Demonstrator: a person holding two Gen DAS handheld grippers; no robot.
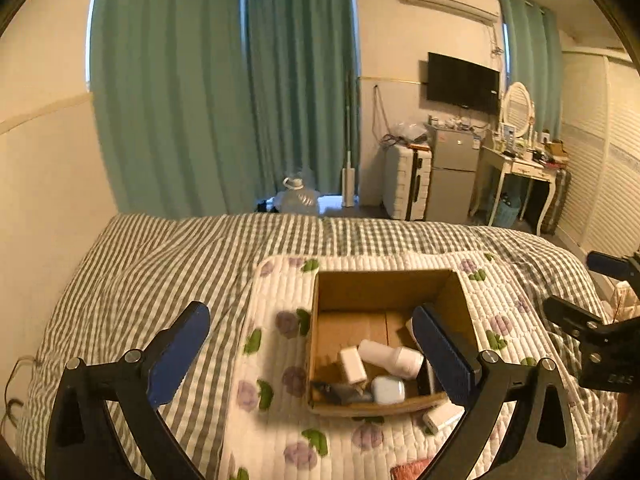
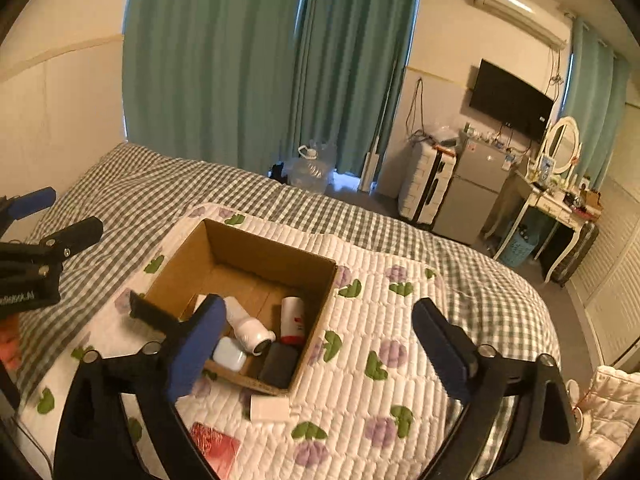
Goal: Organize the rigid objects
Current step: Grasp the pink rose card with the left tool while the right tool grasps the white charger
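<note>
box (image 2: pixel 192 256) holds items, grippers spread

Left gripper (image 1: pixel 312 344) held wide open, blue-padded fingers (image 1: pixel 180 356) spread far apart, nothing between them. Right gripper (image 2: pixel 320 344) likewise spread wide and empty, blue pads (image 2: pixel 438 348) facing inward. Both raised and angled downward, side by side, each just visible at the edge of the other's view.
</note>
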